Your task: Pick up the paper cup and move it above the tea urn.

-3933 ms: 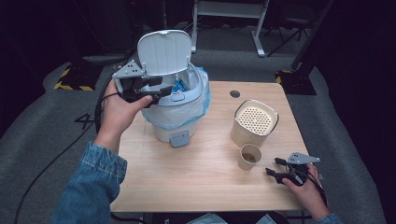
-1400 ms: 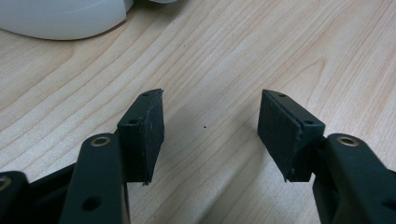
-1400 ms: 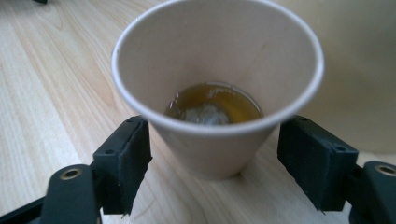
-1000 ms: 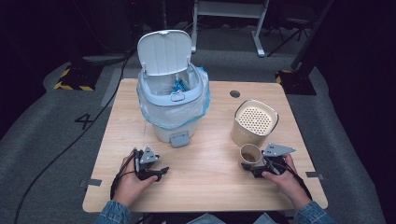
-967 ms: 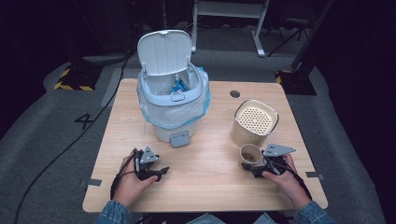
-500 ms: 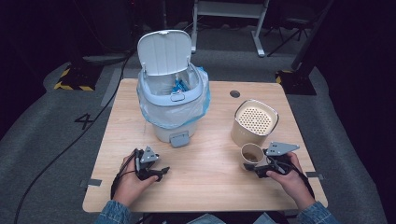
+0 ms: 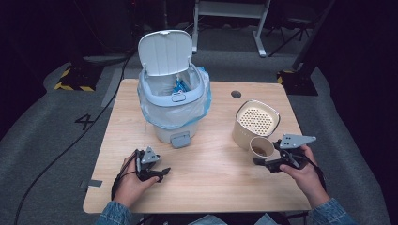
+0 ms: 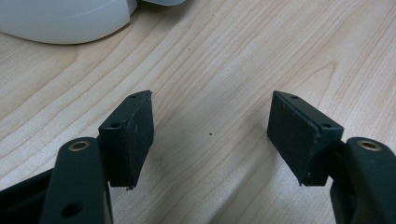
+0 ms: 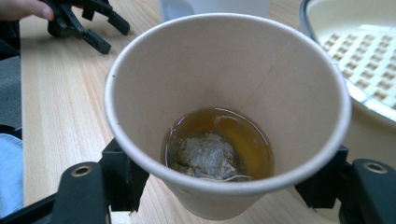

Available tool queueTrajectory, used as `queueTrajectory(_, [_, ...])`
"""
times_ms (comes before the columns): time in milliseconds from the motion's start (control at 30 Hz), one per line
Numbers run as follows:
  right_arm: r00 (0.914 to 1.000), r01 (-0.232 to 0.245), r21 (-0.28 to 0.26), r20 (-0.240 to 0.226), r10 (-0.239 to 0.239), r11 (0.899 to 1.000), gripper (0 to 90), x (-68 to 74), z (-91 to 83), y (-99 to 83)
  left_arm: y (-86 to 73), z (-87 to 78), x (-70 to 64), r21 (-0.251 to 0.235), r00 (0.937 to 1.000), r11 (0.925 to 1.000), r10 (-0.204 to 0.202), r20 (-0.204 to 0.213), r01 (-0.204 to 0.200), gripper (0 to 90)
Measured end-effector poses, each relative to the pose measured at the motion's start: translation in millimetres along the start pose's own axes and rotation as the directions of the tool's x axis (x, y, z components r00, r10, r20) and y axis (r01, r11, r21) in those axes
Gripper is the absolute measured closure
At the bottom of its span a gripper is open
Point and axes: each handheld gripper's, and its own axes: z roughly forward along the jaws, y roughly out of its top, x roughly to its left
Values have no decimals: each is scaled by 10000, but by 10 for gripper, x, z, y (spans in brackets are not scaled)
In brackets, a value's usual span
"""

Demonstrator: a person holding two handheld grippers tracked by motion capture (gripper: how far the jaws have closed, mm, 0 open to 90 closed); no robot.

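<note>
A paper cup with brown tea and a used tea bag in it stands between the jaws of my right gripper, close against the beige container. In the right gripper view both black pads press the lower wall of the paper cup, so my right gripper is shut on it. My left gripper rests on the table in front of the bin. In the left gripper view my left gripper is open over bare wood.
A white pedal bin with a blue liner stands at the table's middle left, lid up. A beige container with a perforated top sits right behind the cup. The wooden table has a cable hole at the back.
The left hand came back from the bin to the table's front and then stayed still. The right gripper closed in on the cup, and the cup has shifted slightly right.
</note>
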Motion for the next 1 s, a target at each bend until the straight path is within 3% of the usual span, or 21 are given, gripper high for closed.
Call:
queueTrajectory(533, [9988, 494, 100, -72, -493, 9987, 317, -150, -284, 408, 3, 3, 2, 3, 10000, 10000, 5, 2, -5, 318])
queueTrajectory(1000, [9968, 719, -240, 369, -710, 9971, 319, -429, -480, 845, 3, 4, 0, 5, 10000, 10000, 10, 0, -10, 318])
